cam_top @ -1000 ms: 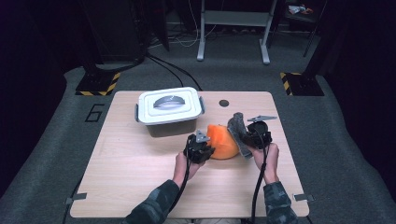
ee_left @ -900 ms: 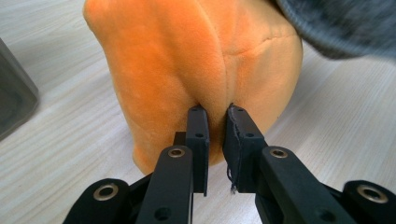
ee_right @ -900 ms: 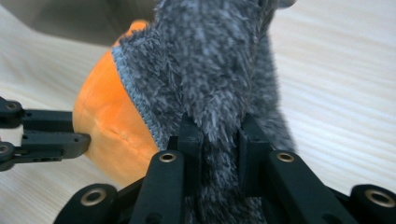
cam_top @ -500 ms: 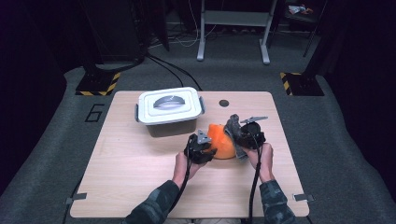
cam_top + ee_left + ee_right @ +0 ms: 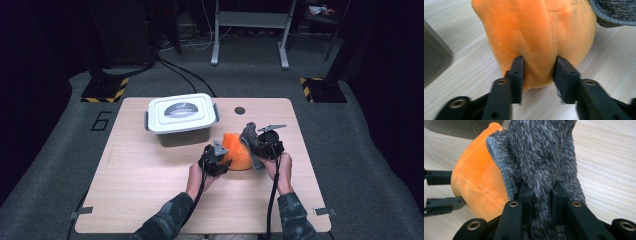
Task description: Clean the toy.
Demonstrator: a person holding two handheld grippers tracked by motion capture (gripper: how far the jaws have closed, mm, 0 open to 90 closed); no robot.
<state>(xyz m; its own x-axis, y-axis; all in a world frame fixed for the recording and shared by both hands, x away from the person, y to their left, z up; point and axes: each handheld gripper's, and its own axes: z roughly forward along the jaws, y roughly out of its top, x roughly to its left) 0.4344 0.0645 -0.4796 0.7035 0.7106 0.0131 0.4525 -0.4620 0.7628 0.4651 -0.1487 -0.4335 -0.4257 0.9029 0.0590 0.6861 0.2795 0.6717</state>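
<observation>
Two grippers meet at one soft toy near the middle of the desk (image 5: 150, 200) in the high view. The orange plush (image 5: 237, 150) sits in front of the lidded white box (image 5: 181, 116), to its right, with a grey fuzzy cloth (image 5: 248, 132) draped against its right side. The left gripper (image 5: 220, 161) presses in from the plush's near left, and the right gripper (image 5: 256, 145) comes in from the right at the cloth.

From the left gripper view, the plush (image 5: 536, 35) is smooth, short-piled and bright orange, rounded like a dome, with a stitched seam running down its front. The left gripper (image 5: 537, 72) pinches a fold of it low down, jaws pressed into the fabric on either side, so it is closed on the plush. A corner of the grey cloth (image 5: 614, 11) lies over the top right.

From the right gripper view, the cloth (image 5: 541, 157) is shaggy grey fleece with a knitted hem edge, hanging over the plush (image 5: 476, 182). The right gripper (image 5: 541, 195) is clamped narrowly on a strip of this cloth. Jaws of the left gripper show at the far left edge.
</observation>
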